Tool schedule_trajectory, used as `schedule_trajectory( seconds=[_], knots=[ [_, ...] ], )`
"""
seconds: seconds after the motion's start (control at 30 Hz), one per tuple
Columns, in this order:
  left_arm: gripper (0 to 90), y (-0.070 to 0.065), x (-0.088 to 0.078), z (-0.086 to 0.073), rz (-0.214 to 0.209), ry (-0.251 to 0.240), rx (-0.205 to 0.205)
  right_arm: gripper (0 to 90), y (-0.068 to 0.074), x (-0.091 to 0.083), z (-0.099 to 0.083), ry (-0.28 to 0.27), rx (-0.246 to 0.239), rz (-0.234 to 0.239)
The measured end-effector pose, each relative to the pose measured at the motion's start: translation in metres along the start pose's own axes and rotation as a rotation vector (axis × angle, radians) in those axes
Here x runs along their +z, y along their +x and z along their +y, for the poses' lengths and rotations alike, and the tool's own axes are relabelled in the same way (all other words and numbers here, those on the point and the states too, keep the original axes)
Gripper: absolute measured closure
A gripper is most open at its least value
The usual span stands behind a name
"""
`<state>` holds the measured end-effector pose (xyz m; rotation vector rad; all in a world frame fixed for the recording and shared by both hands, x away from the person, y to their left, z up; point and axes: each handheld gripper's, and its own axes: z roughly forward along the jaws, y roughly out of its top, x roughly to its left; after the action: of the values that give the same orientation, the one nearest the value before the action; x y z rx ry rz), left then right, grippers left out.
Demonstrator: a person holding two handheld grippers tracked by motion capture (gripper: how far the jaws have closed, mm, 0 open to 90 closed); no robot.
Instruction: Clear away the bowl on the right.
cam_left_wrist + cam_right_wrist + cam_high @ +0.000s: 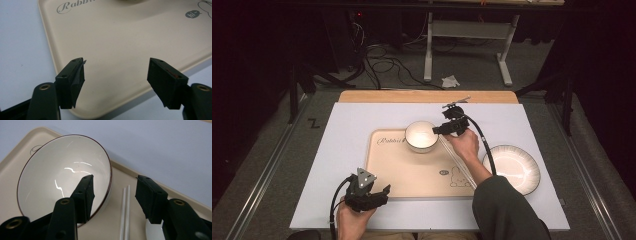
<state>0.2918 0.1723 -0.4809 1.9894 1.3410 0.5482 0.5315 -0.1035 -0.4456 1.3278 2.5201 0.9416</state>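
The right hand-held gripper [438, 129] hangs at the right rim of the white bowl [421, 135], which stands on the far part of the beige tray [412, 172], just beside the printed word. In the right gripper view its jaws are spread wide, one over the inside of the bowl [62, 182] and the other outside it, and they press on nothing; the bowl seems to be set down already and released. To finish this step well, I think the hand should lift straight up until the inner jaw is clear of the rim, and only then go sideways, otherwise it can catch the rim and tip or drag the bowl. A pair of white chopsticks [125, 212] lies on the tray just to the right of the bowl, under the outer jaw, so a low sideways pull could roll them. The left hand-held gripper [374, 196] rests over the near edge of the tray, also spread and empty. A white plate [513, 169] with a striped rim stands on the table [342, 145] to the right of the tray, near the right forearm.
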Motion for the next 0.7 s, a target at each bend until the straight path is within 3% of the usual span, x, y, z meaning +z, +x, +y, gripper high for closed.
schedule_trajectory(
  seconds=[0.17,0.3,0.57,0.7],
  knots=[
    [28.6,0.002,0.005,0.003,-0.018,-0.001,0.002,52.6,-0.001,-0.019,-0.007,-0.042,-0.015,-0.019],
    [28.0,0.001,0.010,0.006,-0.043,0.010,0.003,53.6,0.000,-0.030,-0.011,-0.046,-0.027,-0.008],
    [28.8,-0.003,0.012,0.010,-0.038,-0.013,0.033,51.1,0.007,-0.053,-0.022,-0.067,-0.041,0.019],
    [28.9,-0.005,0.017,0.014,-0.060,-0.008,0.047,50.7,0.005,-0.064,-0.030,-0.083,-0.042,0.023]
  ],
)
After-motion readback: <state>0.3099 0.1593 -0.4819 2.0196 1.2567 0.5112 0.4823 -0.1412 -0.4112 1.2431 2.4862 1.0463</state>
